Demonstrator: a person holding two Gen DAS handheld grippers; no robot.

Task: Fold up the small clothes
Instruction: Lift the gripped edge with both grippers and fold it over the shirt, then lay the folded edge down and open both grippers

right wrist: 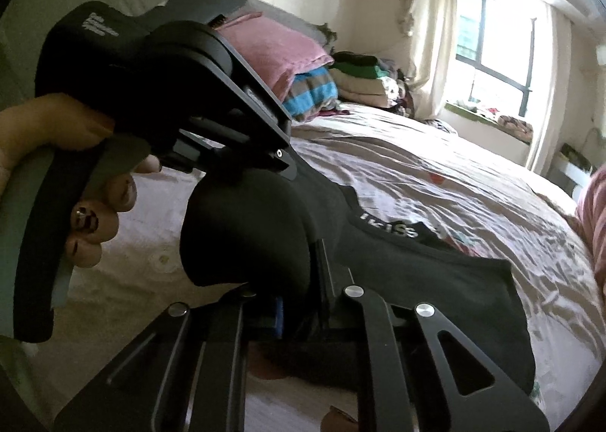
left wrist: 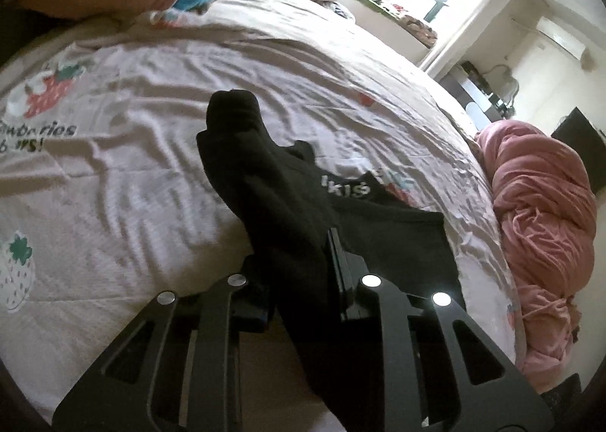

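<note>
Above a rumpled bed (left wrist: 159, 98) in a sunlit bedroom: a small black garment (left wrist: 288, 204), white lettering along its band, pinched at two spots and held off the sheet, part of it trailing down onto the bedding. Left gripper (left wrist: 299, 261) clamped on a bunched edge, cloth spilling forward past the fingertips in a dark, rounded fold. Right gripper (right wrist: 295, 273) closed on another gathered section just beside it, fabric ballooning over the tips. In the right wrist view, the left gripper's black body and a hand (right wrist: 87, 197) wrapped round its handle, close in, both tools nearly meeting over the same piece. Grips apparently taken this near to each other so as to lift and spread the garment before laying it flat for a fold; folding itself seemingly not yet begun. Cloth soft, matte, stretchy-looking, sagging under its own weight. Sheet pale beige, creased, printed with strawberries and lettering. Pink bundle of bedding (left wrist: 538, 212) at the bed's edge, stacked folded textiles (right wrist: 333, 87) by the headboard, curtained window (right wrist: 492, 45) beyond.
</note>
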